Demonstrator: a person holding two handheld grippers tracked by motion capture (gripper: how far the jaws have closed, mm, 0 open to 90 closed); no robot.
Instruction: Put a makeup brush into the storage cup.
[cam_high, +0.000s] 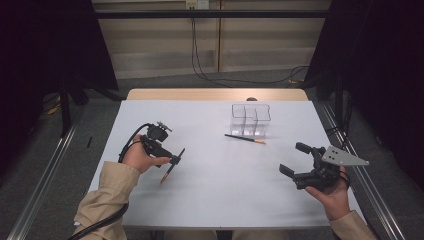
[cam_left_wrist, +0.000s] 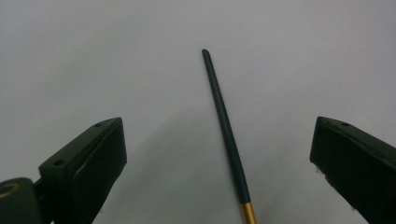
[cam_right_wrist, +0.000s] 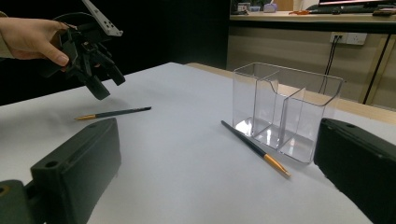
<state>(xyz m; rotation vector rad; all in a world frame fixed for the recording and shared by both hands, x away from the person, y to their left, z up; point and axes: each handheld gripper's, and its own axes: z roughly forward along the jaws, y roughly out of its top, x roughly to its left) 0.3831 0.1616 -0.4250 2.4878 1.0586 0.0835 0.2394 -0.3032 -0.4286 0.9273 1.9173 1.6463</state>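
White tabletop (cam_high: 215, 195): left gripper (cam_left_wrist: 217, 154) jaws wide open, holding nothing, hovering over dark brush (cam_left_wrist: 226, 126) lying flat between them, untouched; right gripper (cam_high: 292, 171) open too, empty, well apart near second brush (cam_high: 244, 138) and clear organizer (cam_high: 250, 120).

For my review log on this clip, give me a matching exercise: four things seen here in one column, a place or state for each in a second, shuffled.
Things
1. left gripper
2. right gripper
3. near brush
4. clear organizer

Places or states
A. empty, standing toward the table's far edge
B. open over the table's right side, nothing between its jaws
C. lying flat between two open jaws
D. open, poised above a brush

Pairs: 1-D, 2-B, 3-C, 4-A
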